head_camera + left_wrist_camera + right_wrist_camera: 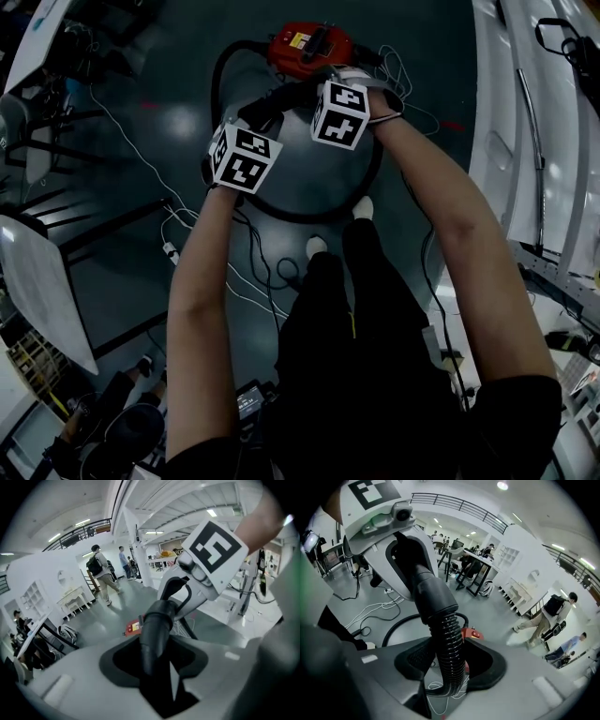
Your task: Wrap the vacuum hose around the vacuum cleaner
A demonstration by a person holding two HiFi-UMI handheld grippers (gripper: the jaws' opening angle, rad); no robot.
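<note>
We hold the vacuum hose [447, 634] aloft above the vacuum cleaner [309, 45], left gripper [154, 663] and right gripper [448, 667] each apparently pinching it, slack ready for looping.

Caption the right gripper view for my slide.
Right gripper holds the ribbed vacuum hose; left gripper grips its cuff; red vacuum cleaner beyond.

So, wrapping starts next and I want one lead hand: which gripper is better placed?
Right, probably. In the head view the right gripper holds the hose nearer the vacuum; the left gripper holds it farther back.
</note>
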